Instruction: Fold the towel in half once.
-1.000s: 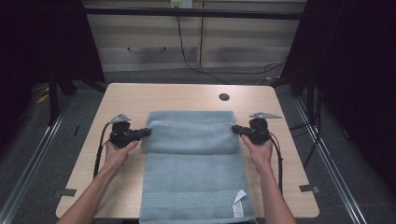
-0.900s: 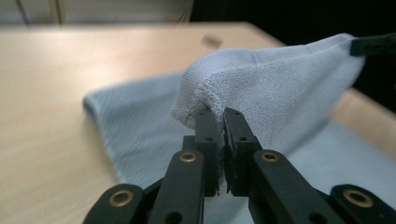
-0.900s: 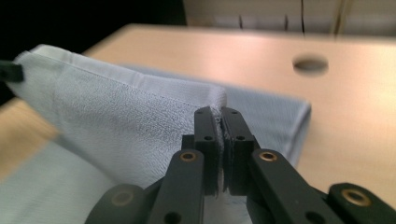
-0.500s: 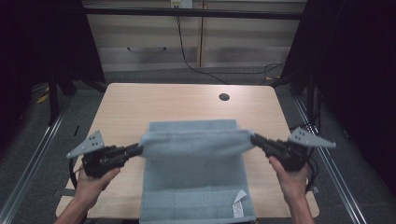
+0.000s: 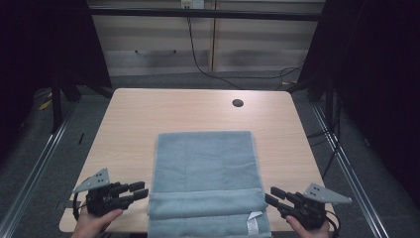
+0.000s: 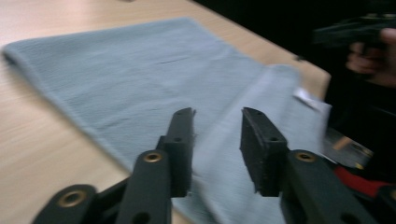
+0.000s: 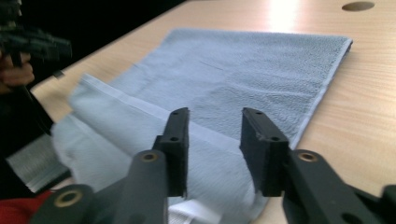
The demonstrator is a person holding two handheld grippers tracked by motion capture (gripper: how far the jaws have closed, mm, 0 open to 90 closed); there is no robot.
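Grey towel (image 5: 205, 186) lies folded on the worktop (image 5: 133, 124) between left claw (image 5: 140, 190) and right claw (image 5: 271, 195). Both claws have just been opening, nothing between them. Soft, limp, light; best gripped at folded-edge corners.

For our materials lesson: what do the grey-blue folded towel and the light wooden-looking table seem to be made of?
Grey-blue folded towel: probably cotton terry; matte, nubby pile, flat woven border band, sewn white label. Light wooden-looking table: likely wood-grain laminate; smooth, faintly glossy, streaked grain, reflecting light.
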